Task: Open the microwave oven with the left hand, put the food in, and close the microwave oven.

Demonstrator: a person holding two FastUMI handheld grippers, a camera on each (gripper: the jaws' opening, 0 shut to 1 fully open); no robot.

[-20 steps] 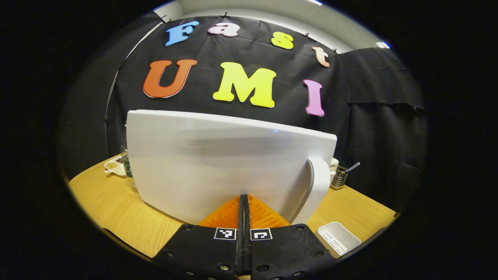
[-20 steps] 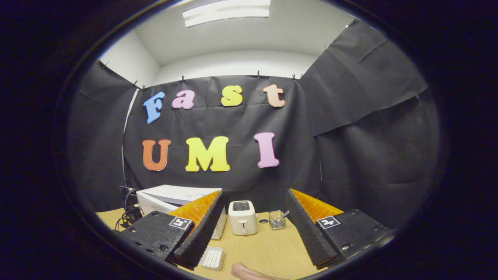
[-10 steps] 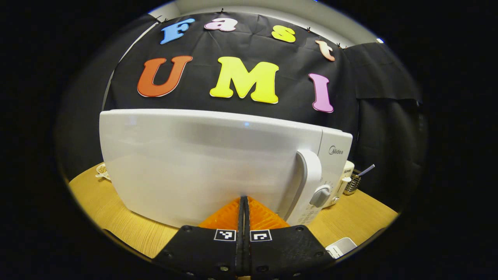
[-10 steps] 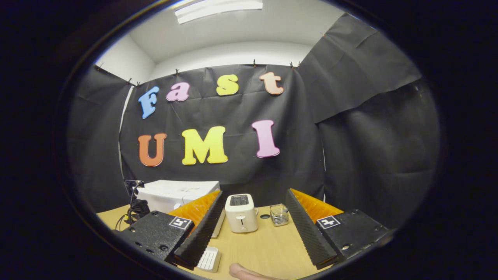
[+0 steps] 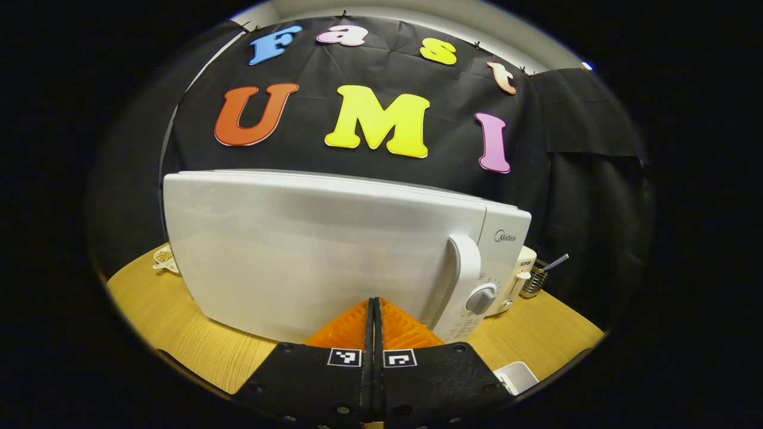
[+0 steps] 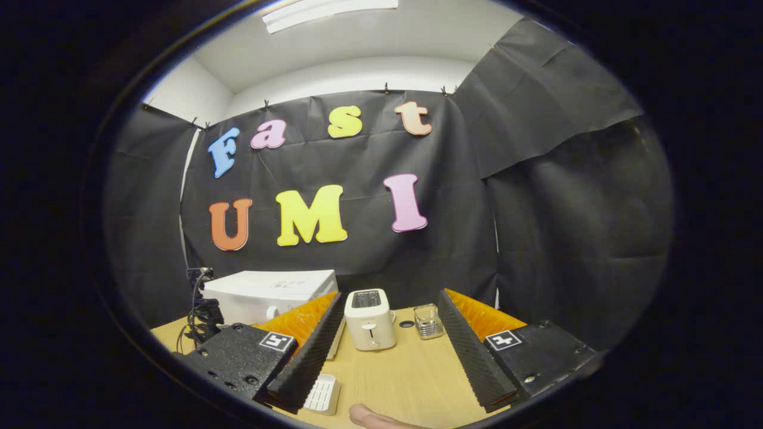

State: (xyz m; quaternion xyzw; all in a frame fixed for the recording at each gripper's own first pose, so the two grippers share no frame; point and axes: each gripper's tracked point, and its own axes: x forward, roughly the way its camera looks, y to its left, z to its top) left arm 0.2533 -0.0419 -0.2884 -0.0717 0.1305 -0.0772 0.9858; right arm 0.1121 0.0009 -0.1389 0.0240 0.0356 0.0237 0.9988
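In the left gripper view, the white box-shaped microwave oven (image 5: 334, 250) stands on the light wooden table (image 5: 173, 316) with its door closed flush against the body. Its tall white door handle (image 5: 462, 274) and a grey round dial (image 5: 480, 300) sit at the right of the front. The left gripper (image 5: 374, 310) has its 2 fingers pressed together with nothing between them, the tips just in front of the lower edge of the door; whether they touch it is unclear.

In the right gripper view, the right gripper (image 6: 390, 345) holds its fingers spread wide apart and empty above the table. Between them, farther back, stands a small white 2-slot toaster (image 6: 369, 319), with a wire mesh holder (image 6: 427, 320) just to its right. A white ribbed plastic tray (image 6: 322, 394) lies near the front edge. The food cannot be seen from outside the microwave.
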